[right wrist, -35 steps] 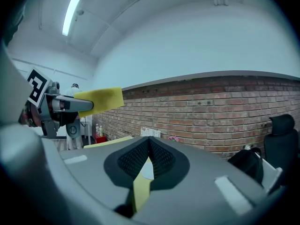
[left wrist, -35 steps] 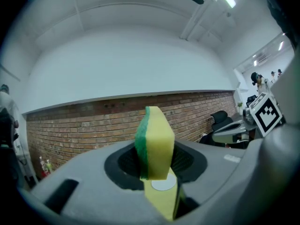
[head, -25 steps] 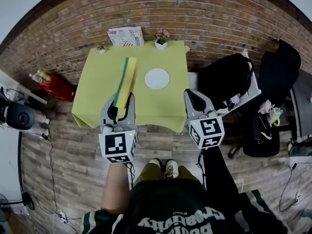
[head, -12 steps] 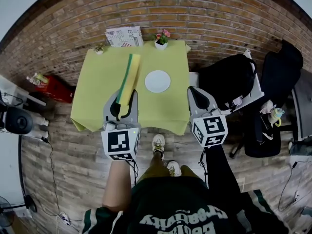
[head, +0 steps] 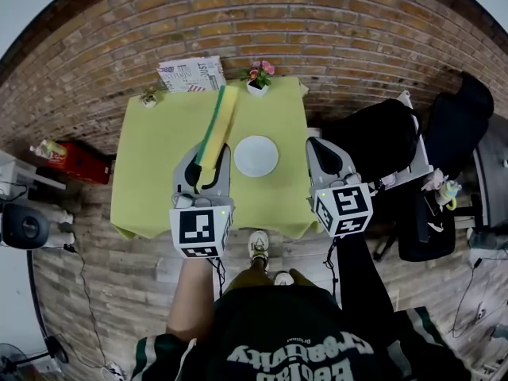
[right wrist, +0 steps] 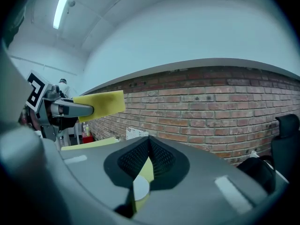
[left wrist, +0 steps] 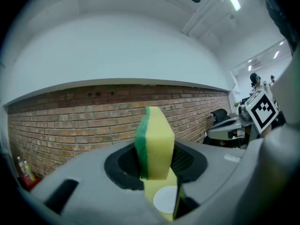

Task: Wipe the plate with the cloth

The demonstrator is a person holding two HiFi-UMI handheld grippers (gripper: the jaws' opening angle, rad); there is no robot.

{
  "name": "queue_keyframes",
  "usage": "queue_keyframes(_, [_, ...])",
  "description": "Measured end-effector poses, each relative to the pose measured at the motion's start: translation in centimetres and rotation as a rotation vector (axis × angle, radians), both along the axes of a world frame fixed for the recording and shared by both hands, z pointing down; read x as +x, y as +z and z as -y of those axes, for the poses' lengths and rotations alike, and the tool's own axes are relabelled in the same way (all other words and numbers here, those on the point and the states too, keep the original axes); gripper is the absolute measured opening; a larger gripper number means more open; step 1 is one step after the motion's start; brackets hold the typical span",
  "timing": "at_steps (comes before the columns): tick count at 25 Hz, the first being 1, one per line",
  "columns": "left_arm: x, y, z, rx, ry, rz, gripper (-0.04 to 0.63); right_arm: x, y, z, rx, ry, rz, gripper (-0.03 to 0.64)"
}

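- Head view: left tongs [head: 205, 167] are clenching a yellow-green sponge [head: 220, 121] over the bench [head: 151, 165], beside the white plate [head: 255, 155].
- Right tongs [head: 321, 151] are hanging closed, empty.

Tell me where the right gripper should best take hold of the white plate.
Probably at the rim of the plate on its right edge, nearest the right gripper. It lies flat on the table, round and shallow, so only the rim gives a hold: come in low from the right, one jaw above and one below. The jaws are together, so open them first.
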State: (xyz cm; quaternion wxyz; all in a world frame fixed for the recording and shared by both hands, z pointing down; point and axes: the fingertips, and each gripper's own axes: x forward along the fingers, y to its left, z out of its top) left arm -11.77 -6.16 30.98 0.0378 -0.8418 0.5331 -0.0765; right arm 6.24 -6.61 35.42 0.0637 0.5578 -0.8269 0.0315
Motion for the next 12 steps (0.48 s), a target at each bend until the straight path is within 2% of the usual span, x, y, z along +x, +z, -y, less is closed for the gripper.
queue_keyframes(9, [0.9, 0.3, 6.7, 0.013, 0.117, 0.034, 0.135, -0.4, 0.2, 6.2, -0.022, 0.064, -0.012, 0.014])
queue_keyframes(12, [1.0, 0.8, 8.0, 0.017, 0.157, 0.025, 0.132, -0.7, 0.4, 7.5, -0.026, 0.083, -0.018, 0.014])
